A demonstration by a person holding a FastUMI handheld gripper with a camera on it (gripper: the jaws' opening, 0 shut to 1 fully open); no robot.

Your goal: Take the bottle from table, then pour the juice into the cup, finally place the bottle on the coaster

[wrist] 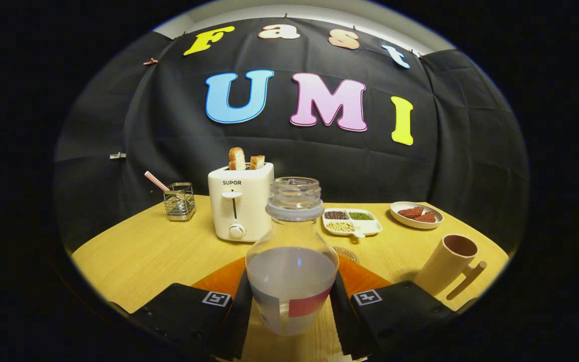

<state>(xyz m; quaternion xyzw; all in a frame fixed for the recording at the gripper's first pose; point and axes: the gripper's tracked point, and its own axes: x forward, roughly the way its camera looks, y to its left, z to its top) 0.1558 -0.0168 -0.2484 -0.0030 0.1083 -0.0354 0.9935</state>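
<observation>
A clear bottle [292,256] with an open mouth stands upright between my two fingers, about half full of pale liquid, with a red and white label low on its body. My gripper [291,301] is shut on the bottle, both fingers pressing its lower sides. A tan cup [448,264] with a handle stands beyond the right finger, its brown inside empty as far as I can see. A round orange coaster [365,276] lies on the table behind the bottle, largely hidden by the bottle and the fingers.
A white toaster [239,203] with two bread slices stands beyond the bottle to the left. A wire holder [179,201] sits further left. A divided dish of beans [352,221] and a plate of red pieces [416,214] lie behind, on the wooden table [143,256].
</observation>
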